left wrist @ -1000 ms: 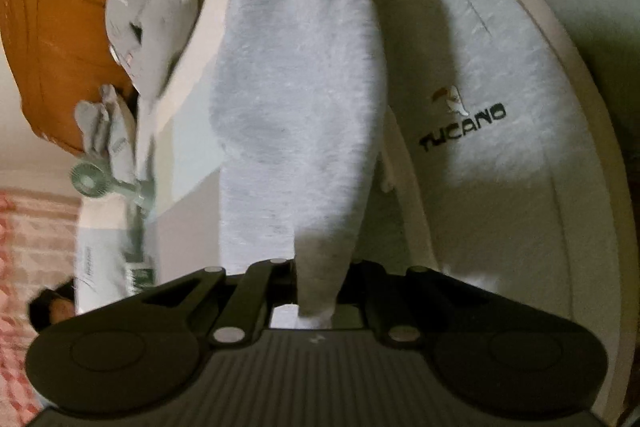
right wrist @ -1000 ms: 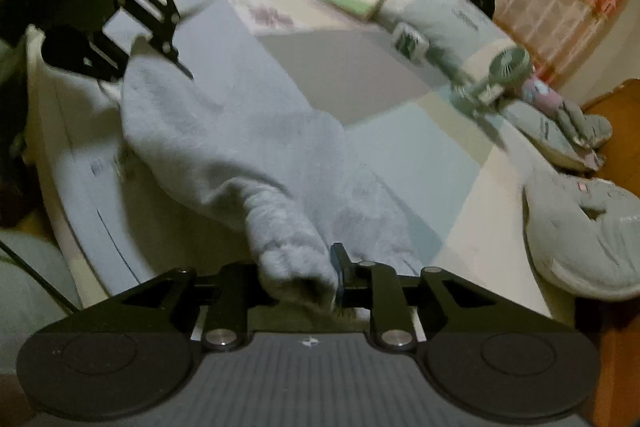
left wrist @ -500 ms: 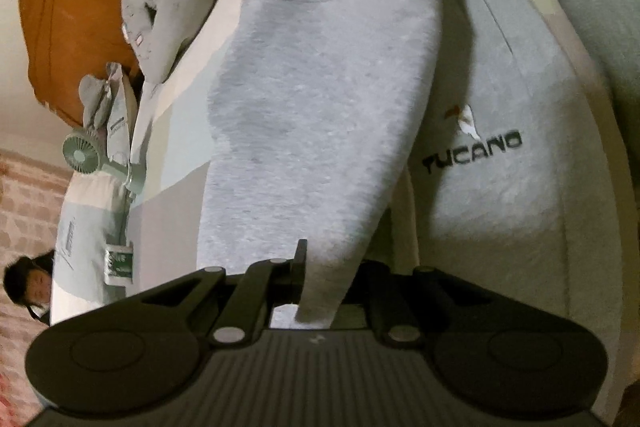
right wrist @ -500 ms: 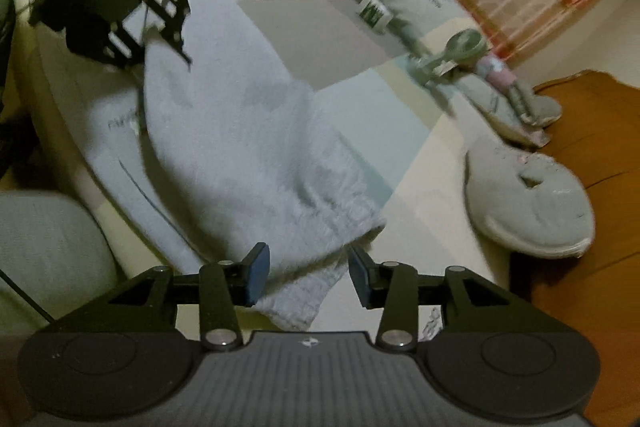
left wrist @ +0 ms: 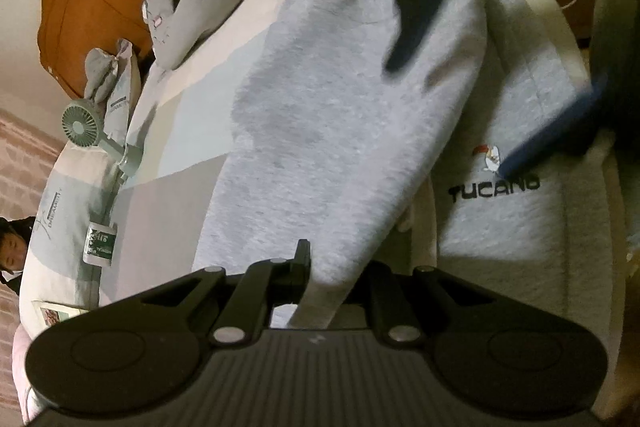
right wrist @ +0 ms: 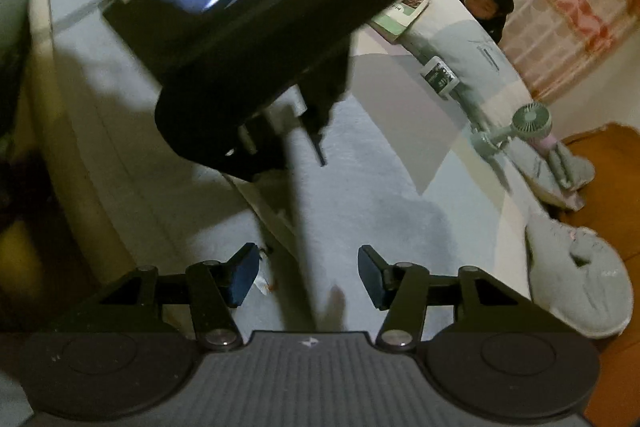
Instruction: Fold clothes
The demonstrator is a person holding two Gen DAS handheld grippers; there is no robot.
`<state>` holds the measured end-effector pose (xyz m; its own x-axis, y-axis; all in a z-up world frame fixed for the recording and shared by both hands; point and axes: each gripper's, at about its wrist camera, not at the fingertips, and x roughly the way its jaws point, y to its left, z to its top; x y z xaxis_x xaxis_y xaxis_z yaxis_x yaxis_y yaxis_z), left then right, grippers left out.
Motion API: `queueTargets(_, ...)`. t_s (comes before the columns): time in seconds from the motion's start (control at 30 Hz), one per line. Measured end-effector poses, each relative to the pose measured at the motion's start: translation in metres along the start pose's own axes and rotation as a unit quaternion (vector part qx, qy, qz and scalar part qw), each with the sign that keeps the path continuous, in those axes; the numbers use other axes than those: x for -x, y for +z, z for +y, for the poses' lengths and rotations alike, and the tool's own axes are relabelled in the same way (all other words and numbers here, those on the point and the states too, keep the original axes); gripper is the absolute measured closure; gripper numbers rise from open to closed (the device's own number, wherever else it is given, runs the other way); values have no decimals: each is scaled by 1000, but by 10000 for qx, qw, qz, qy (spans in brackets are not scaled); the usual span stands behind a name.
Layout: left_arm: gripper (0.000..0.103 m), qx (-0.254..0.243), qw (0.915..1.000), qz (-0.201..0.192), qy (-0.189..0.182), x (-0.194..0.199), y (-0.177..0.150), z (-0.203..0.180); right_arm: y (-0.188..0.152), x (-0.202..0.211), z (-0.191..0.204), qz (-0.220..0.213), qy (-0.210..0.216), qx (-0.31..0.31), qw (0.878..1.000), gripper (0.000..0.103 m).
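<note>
Between the left gripper's (left wrist: 320, 267) closed jaws sits a pinched fold of the grey sweatpants (left wrist: 340, 115), which trail from there across the bed (left wrist: 188, 107). The right gripper (right wrist: 306, 273) has just been opening; its blue pads (right wrist: 240, 279) stand apart, gripping nothing, above the same garment. A handheld fan (right wrist: 516, 127) and plush pillow (right wrist: 580, 279) lie beyond.

Two grippers showing, left gripper (left wrist: 320, 267) and right gripper (right wrist: 306, 273), one grey garment (left wrist: 340, 115) lying on one bed (left wrist: 176, 211), one handheld fan (left wrist: 82, 126), one booklet (right wrist: 404, 11), one person (right wrist: 486, 1) sitting beyond the bed's far edge
</note>
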<state>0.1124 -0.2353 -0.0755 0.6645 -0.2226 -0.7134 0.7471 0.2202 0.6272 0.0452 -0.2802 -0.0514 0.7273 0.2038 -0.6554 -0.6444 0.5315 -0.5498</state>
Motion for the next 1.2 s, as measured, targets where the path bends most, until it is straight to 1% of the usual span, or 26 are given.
queueTargets(0.07,93,35,9999,-85,47,4,-1,1,3,-13,6,52,-203,-66,9998,50)
queueTargets(0.1,91,42,9999,-120,72,4,-2,1,4,-19,6,92,-260,-130,9995,61)
queueTargets(0.13,88,49,9998,-156,96,5,-4,2,5,-24,5,132,-317,-194,9992,81)
queueTargets(0.17,88,48,9997,-191,125,6,-5,1,6,-27,4,152,-364,-259,9989,88)
queueTargets(0.2,87,36,9996,-227,158,7,-8,0,6,-29,2,157,-403,-326,9985,88)
queueTargets(0.23,82,-11,9994,-265,240,8,-11,-2,5,-29,0,148,-395,-383,9984,88)
queueTargets(0.27,71,-105,9987,-307,384,10,-17,-5,5,-28,-2,137,-361,-413,9984,88)
queueTargets(0.3,66,-198,9978,-348,528,12,-22,-8,5,-27,-2,127,-359,-417,9984,88)
queueTargets(0.33,57,-291,9966,-390,672,15,-28,-12,4,-26,-3,110,-375,-422,9983,88)
queueTargets(0.4,53,-502,9932,-391,977,17,-43,-17,1,-25,-2,97,-376,-443,9983,87)
queueTargets(0.47,53,-602,9907,-243,1196,18,-61,-19,-2,-24,-1,95,-362,-463,9982,87)
queueTargets(0.57,53,-689,9875,74,1414,15,-89,-16,-7,-26,1,108,-310,-505,9982,87)
queueTargets(0.67,53,-899,9792,519,1744,1,-116,-10,-11,-27,1,111,-263,-541,9981,87)
queueTargets(0.73,55,-919,9765,639,1843,-6,-128,-4,-11,-27,1,115,-270,-533,9981,85)
queueTargets(0.8,55,-817,9783,606,1807,-10,-132,3,-12,-26,3,135,-271,-531,9981,84)
queueTargets(0.83,55,-894,9780,574,1793,-12,-132,3,-12,-28,2,152,-261,-527,9982,83)
queueTargets(0.87,58,-1067,9765,536,1793,-14,-132,2,-12,-28,3,168,-252,-525,9982,83)
queueTargets(0.97,59,-1728,9686,410,1741,-20,-131,-5,-13,-30,6,204,-266,-490,9982,82)
queueTargets(1.03,60,-1926,9663,358,1668,-22,-130,-4,-13,-29,9,214,-302,-453,9983,82)
queueTargets(1.1,64,-1872,9688,359,1583,-23,-130,-2,-14,-29,12,237,-379,-373,9983,82)
queueTargets(1.2,84,-1732,9738,440,1405,-23,-129,-2,-16,-27,14,291,-526,-227,9979,81)
